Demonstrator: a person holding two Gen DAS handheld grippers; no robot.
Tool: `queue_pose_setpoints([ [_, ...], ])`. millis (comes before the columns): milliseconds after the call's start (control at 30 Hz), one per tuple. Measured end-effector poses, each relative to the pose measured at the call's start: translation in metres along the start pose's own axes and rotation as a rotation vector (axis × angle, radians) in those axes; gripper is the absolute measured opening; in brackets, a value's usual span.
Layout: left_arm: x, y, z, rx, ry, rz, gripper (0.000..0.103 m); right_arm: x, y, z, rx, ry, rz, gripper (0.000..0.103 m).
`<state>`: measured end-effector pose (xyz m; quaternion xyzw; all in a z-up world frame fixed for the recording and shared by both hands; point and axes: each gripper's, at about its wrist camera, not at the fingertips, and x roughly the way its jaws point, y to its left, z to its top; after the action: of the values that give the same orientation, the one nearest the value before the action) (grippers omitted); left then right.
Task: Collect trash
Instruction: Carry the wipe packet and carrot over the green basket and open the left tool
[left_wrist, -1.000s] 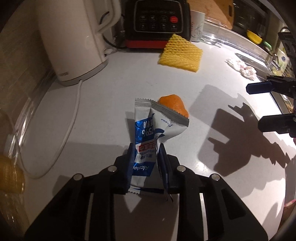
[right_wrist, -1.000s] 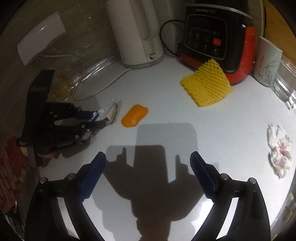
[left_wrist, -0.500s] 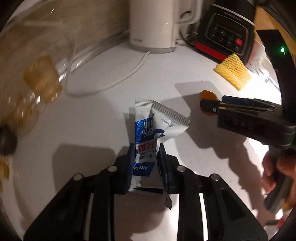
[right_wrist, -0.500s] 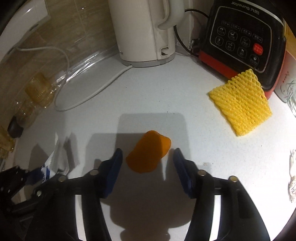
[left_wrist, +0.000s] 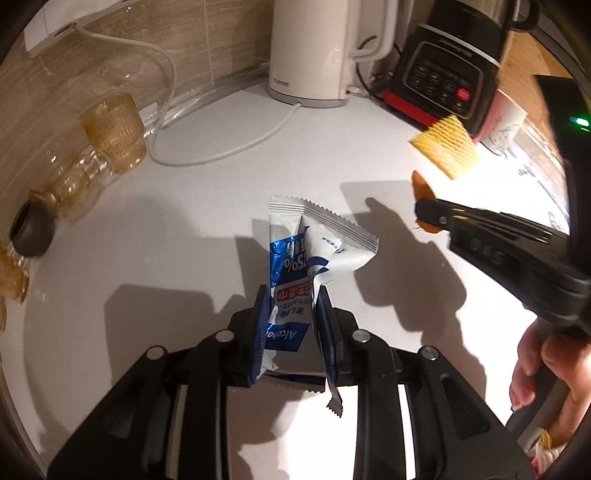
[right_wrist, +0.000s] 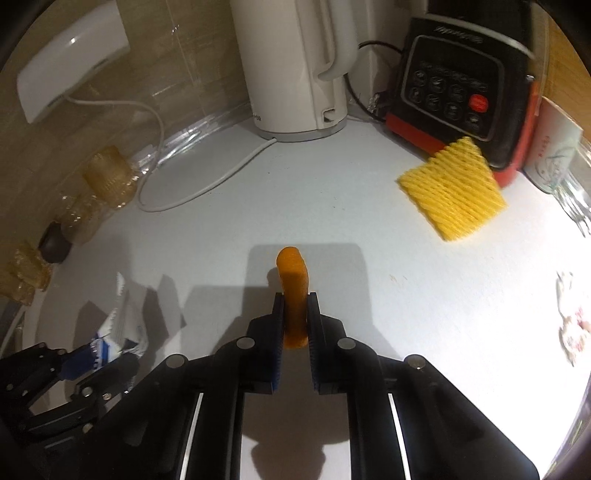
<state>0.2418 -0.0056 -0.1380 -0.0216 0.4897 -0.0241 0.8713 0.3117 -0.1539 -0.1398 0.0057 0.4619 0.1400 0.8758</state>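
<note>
A crumpled blue-and-white wipe wrapper (left_wrist: 310, 266) is held up over the white counter (left_wrist: 184, 229), with my left gripper (left_wrist: 291, 299) shut on its lower end. The same wrapper (right_wrist: 122, 328) shows at the lower left of the right wrist view. An orange peel (right_wrist: 293, 291) stands on edge between the pads of my right gripper (right_wrist: 295, 306), which is shut on it. In the left wrist view the peel (left_wrist: 421, 190) pokes out past the right gripper's tip at the right. A yellow foam net (right_wrist: 452, 186) and a crumpled tissue (right_wrist: 570, 317) lie on the counter.
A white kettle (right_wrist: 295, 66) with its cord and a black-and-red appliance (right_wrist: 461, 88) stand at the back. Amber glass jars (left_wrist: 110, 133) line the left wall. A cup (right_wrist: 550, 147) stands at the right. A hand (left_wrist: 543, 365) grips the right tool.
My right gripper moved in on the orange peel and shut on it, tipping it on edge. My left gripper carried the wrapper away to the left and rolled.
</note>
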Motion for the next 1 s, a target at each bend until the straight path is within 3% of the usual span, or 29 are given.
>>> queue_pose_setpoints([
  [233, -0.041, -0.035, -0.042, 0.009, 0.000, -0.049, 0.025, -0.081, -0.025, -0.058, 0.043, -0.024, -0.014, 0.013],
  [533, -0.095, -0.097, -0.104, 0.064, 0.000, -0.058, 0.025, -0.171, -0.053, -0.142, 0.070, -0.032, -0.014, 0.013],
  [1000, -0.143, -0.169, -0.229, 0.088, 0.079, -0.038, 0.025, -0.250, -0.076, -0.289, 0.014, 0.056, 0.016, 0.013],
])
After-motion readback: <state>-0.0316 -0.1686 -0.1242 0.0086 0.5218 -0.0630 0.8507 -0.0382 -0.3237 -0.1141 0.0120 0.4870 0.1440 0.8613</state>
